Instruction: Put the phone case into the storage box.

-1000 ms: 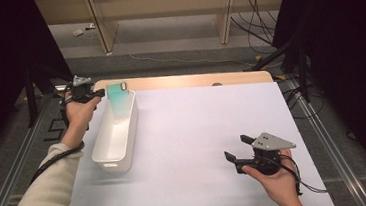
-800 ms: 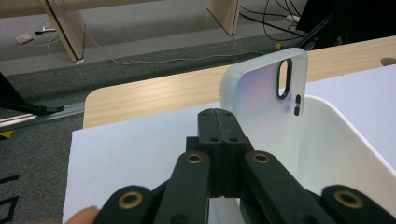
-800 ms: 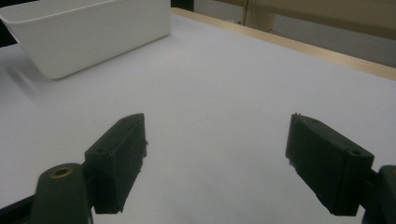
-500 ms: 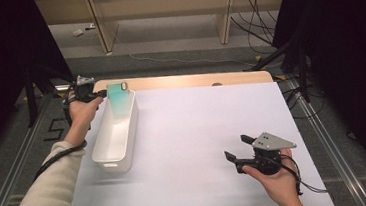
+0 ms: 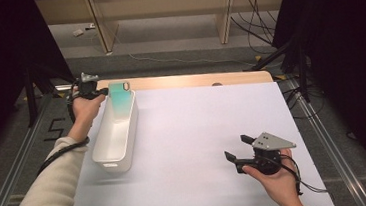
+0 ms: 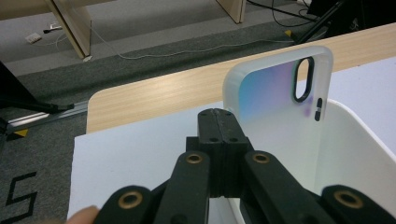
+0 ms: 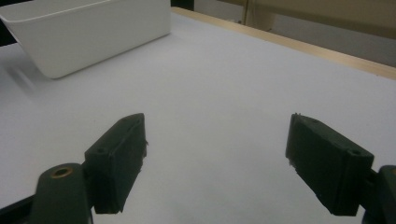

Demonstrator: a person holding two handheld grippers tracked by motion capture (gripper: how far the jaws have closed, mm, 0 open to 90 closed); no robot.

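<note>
A translucent phone case (image 5: 121,98) with a blue-green tint stands on end in the far end of a white bin (image 5: 106,151), its top above the rim. In the left gripper view the case (image 6: 275,102) shows its camera cutout, right behind my black jaws. My left gripper (image 5: 103,91) is shut, pads together, with its tips at the case's left edge (image 6: 219,114). Whether they pinch that edge I cannot tell. My right gripper (image 5: 236,148) is open near the table's front right, low over bare white tabletop (image 7: 215,135), with nothing between its fingers.
The white sheet (image 5: 203,131) covers the table, with a wooden strip (image 5: 194,80) along its far edge. The bin (image 7: 93,32) lies far to the left of my right gripper. Beyond the table are floor, cables and wooden furniture legs.
My left hand has shifted slightly at the bin's far end. The case and the right gripper have stayed where they were.
</note>
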